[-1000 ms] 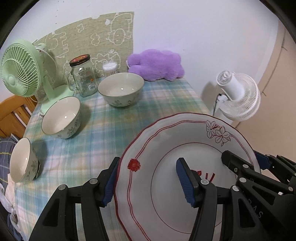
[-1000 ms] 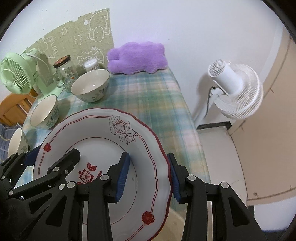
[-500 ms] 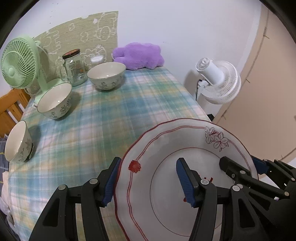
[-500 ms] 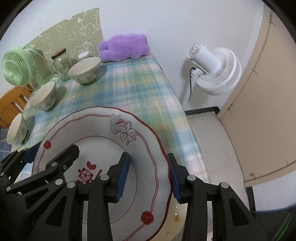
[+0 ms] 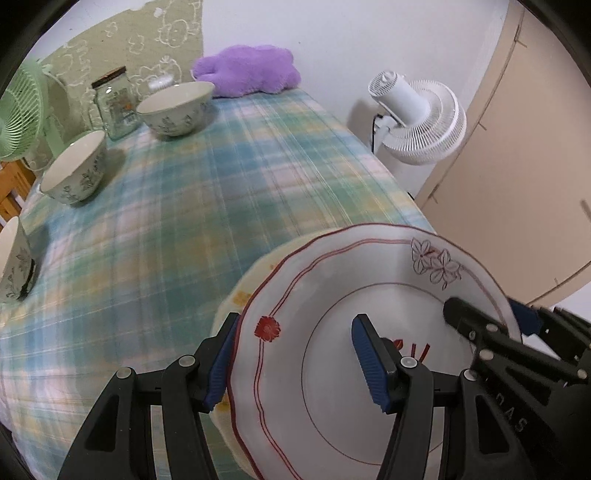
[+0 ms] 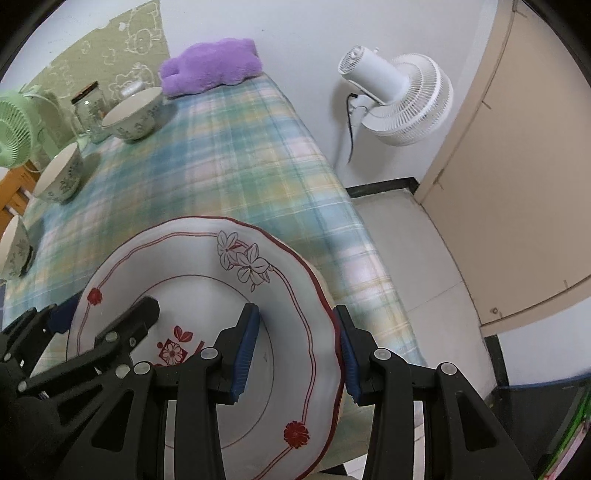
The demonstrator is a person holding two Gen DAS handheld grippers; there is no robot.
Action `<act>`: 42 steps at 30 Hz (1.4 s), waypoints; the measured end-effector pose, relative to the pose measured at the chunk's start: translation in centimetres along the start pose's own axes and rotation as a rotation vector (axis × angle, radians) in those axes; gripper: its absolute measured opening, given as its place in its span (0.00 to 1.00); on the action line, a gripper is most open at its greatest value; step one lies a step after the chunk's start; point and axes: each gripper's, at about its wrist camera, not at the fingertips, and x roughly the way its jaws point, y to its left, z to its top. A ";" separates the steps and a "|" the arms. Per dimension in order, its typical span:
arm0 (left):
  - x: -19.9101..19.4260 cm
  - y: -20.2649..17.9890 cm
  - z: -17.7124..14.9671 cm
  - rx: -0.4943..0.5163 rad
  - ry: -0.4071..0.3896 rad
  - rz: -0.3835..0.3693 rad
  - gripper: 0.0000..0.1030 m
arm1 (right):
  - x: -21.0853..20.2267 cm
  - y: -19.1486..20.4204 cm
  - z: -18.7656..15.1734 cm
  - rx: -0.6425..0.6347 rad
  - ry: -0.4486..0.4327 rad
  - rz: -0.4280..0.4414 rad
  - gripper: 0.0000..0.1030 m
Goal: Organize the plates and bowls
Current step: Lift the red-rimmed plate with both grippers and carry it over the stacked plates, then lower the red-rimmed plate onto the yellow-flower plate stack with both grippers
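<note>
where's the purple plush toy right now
The purple plush toy lies at the table's far end against the wall, just behind the largest bowl, upper centre in both wrist views.

A table draped in a green, blue and yellow plaid cloth (image 5: 221, 177) is being shown against a plain white wall (image 5: 332, 33). A white fan (image 6: 399, 99) is being seen beside the table, near a beige door (image 6: 524, 166). The pale tiled floor (image 6: 417, 236) is being lit evenly. A green patterned cloth (image 5: 140, 40) is being hung on the wall.
</note>
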 end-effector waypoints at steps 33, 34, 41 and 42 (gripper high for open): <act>1.0 -1.9 -0.1 0.070 0.051 0.095 0.62 | 0.7 -2.6 -0.1 0.034 0.012 0.096 0.26; 1.0 -1.8 -0.1 0.066 0.052 0.094 0.62 | 0.7 -2.4 -0.1 0.019 0.013 0.089 0.26; 0.1 -0.9 -0.5 0.039 0.047 0.117 0.65 | 1.7 -0.9 -0.1 -0.028 0.060 0.080 0.27; 0.1 -0.8 -0.6 0.036 0.046 0.118 0.65 | 1.7 -0.7 -0.1 -0.034 0.060 0.080 0.27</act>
